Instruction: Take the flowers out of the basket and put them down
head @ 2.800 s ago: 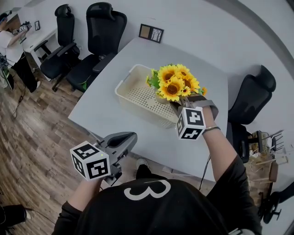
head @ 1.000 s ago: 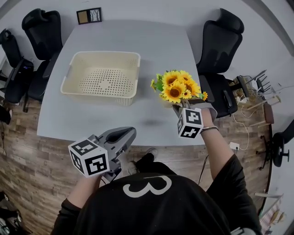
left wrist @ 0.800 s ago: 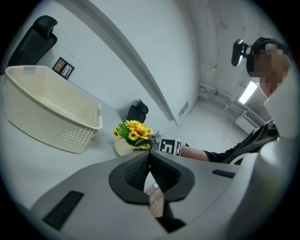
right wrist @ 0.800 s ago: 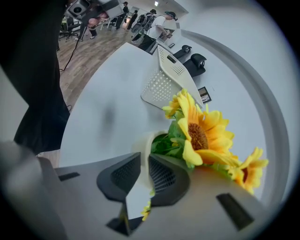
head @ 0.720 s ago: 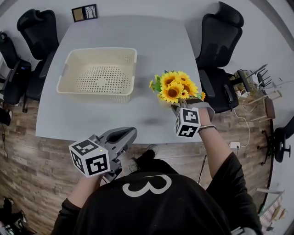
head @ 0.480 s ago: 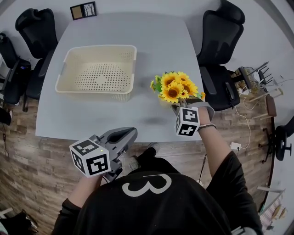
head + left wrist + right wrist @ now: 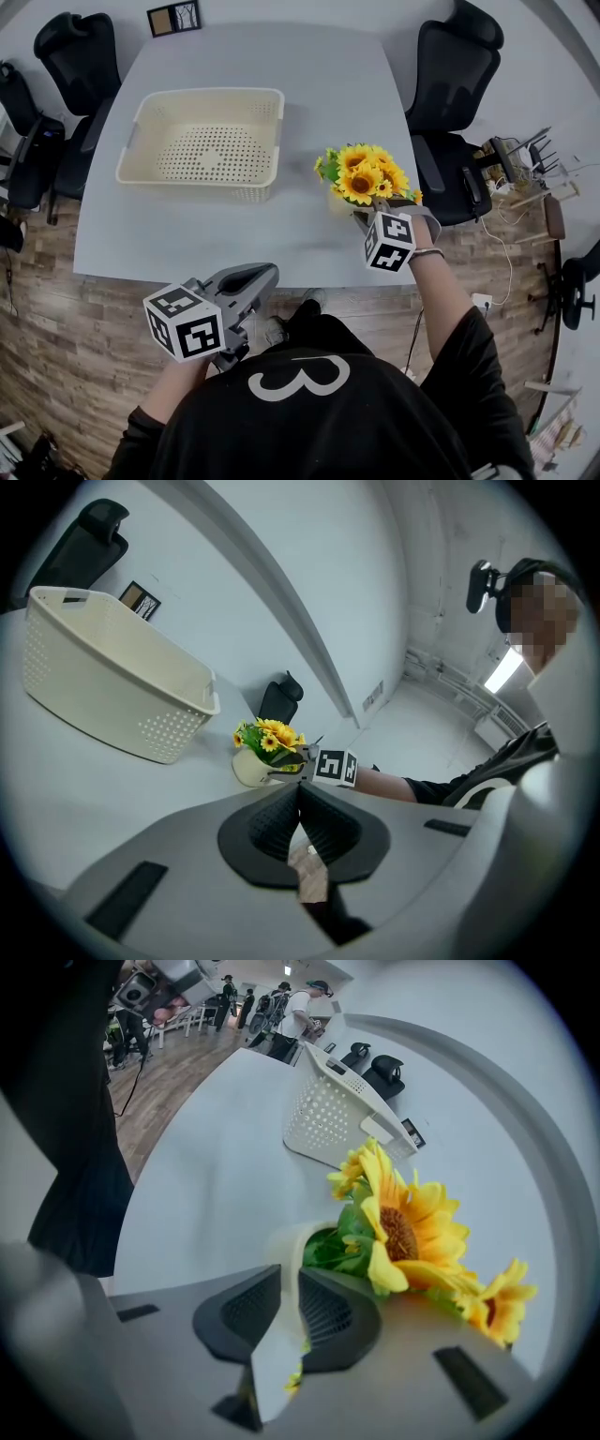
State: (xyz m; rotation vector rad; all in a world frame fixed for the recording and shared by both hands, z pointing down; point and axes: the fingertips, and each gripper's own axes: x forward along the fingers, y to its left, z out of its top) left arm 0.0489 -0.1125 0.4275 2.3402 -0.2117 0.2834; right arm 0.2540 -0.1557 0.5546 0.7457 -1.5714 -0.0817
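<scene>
A bunch of yellow sunflowers [image 7: 366, 173] stands in a cream pot [image 7: 339, 201] near the right edge of the grey table [image 7: 187, 239], well to the right of the cream basket [image 7: 131, 155], which is empty. My right gripper [image 7: 361, 217] is shut on the pot's rim [image 7: 286, 1241], with the wall pinched between its pads and the blooms [image 7: 405, 1227] just beyond. In the left gripper view the pot [image 7: 247, 769] sits low at the table surface; I cannot tell whether it touches. My left gripper [image 7: 253, 279] hangs off the table's near edge, shut and holding nothing [image 7: 300, 787].
Black office chairs [image 7: 445, 66] stand around the table, two of them on the left [image 7: 66, 56]. A small picture frame [image 7: 173, 17] lies at the far edge. Cables and clutter [image 7: 520, 159] cover the floor on the right. People stand far off [image 7: 295, 1002].
The flowers were over the basket's right end; they now sit to its right over bare table, a little lower than a second ago. The left gripper stays by the near edge.
</scene>
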